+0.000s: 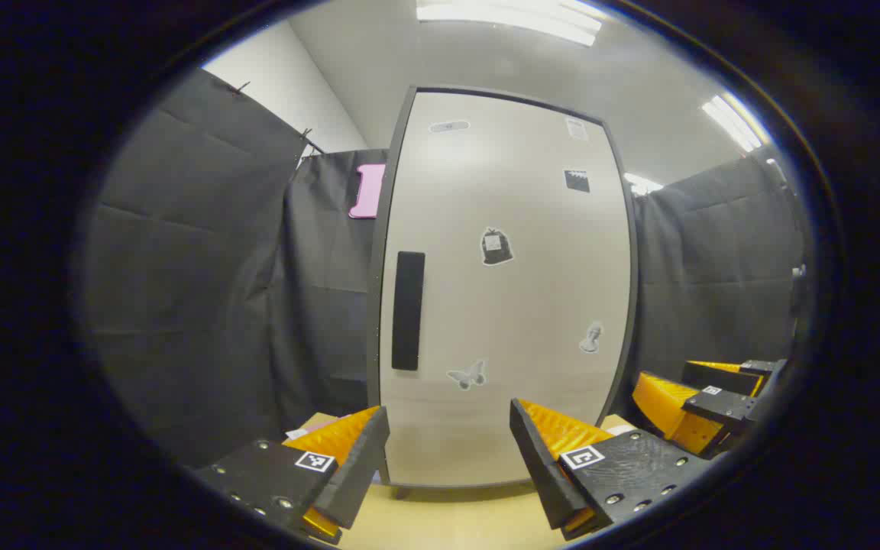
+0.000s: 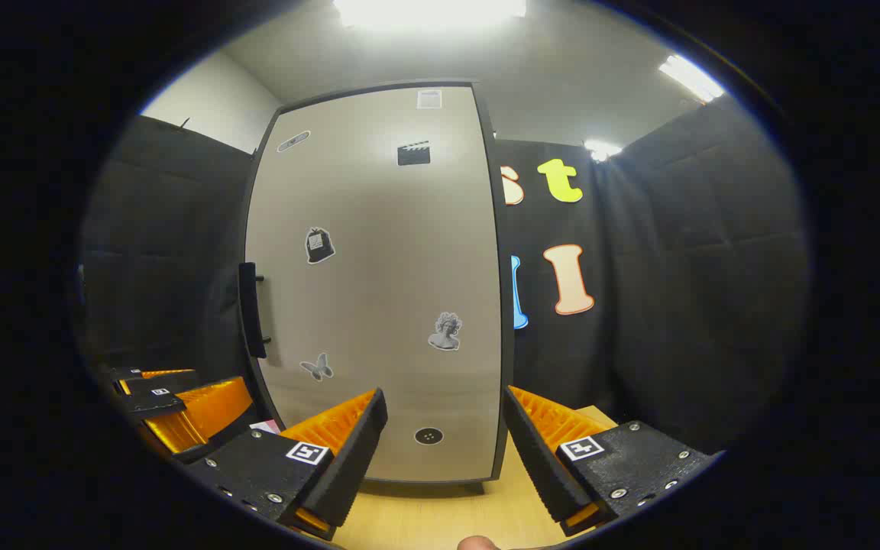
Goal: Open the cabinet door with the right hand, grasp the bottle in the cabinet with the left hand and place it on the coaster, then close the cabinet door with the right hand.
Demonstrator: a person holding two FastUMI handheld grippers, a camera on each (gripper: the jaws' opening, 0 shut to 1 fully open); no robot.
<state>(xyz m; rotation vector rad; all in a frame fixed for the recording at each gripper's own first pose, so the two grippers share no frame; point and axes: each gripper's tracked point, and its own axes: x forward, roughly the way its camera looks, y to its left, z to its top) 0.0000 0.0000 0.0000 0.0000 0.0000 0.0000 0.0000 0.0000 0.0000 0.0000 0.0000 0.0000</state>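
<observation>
The left gripper (image 1: 448,451) and right gripper (image 2: 444,443) hover with fingers spread, empty, above the wooden table (image 2: 440,519). Straight ahead stands the closed cabinet door (image 1: 501,305), black handle (image 1: 407,311) on its left edge, stickers scattered across it, their print unreadable.

My left camera looks forward along my left gripper (image 1: 448,466), low above the wooden table (image 1: 448,519), and faces the closed cabinet door (image 1: 516,305) nearly straight, from near. The door stands in the middle of the frame, its black handle (image 1: 408,309) left of centre. My right camera rides on my right gripper (image 2: 444,458) and sees the same door (image 2: 386,290) more from the side, the handle (image 2: 251,309) at middle left. Both views share the door, handle, stickers and table.
</observation>
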